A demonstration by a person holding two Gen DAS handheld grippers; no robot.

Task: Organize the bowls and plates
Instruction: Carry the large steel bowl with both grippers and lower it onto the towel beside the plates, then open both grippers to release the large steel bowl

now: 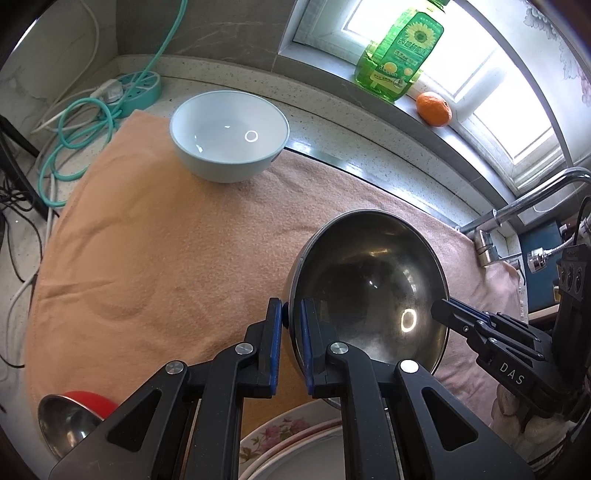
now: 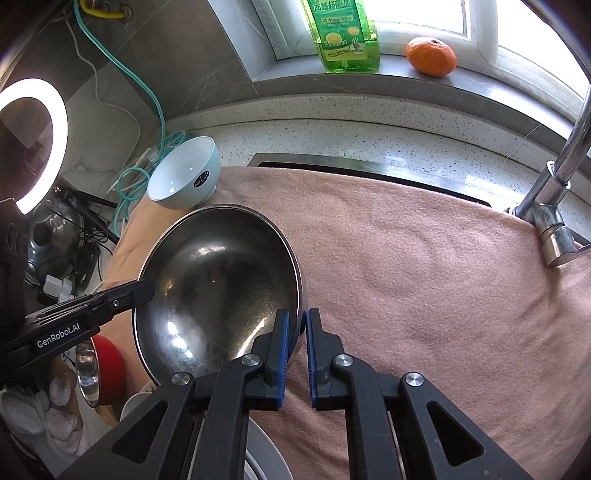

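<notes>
A: Steel bowl [image 1: 369,295] first. Where've you got it?

B: Over the pink towel [image 1: 166,258], tilted, mouth toward both cams. Whether its underside touches the cloth, can't tell. Your left gripper [image 1: 291,347] is pinched narrow on the bowl's left rim, one blue pad inside, one outside. Your right gripper [image 2: 297,354] does the same on the opposite rim. So both are clamped on the same bowl, one per side.

A: Other dishes?

B: Light-blue bowl [image 1: 229,136] stands upright at the towel's far edge, well apart from the steel one. Below your left gripper, a floral plate [image 1: 280,439] w/ a plain white plate [image 1: 306,461] stacked on it. Red bowl [image 1: 92,404] w/ a steel lining, bottom left, partly hidden.

A: Surroundings?

B: Towel covers the speckled desk [image 2: 332,125] and most of the sink. Faucet [image 2: 554,206] at the right edge. On the windowsill: green bottle [image 2: 343,33], and an orange [image 2: 430,55] just beside it. Teal power strip [image 1: 140,92] w/ coiled cable in the far left corner. Ring light [image 2: 33,144] glows at left in the right cam.
</notes>
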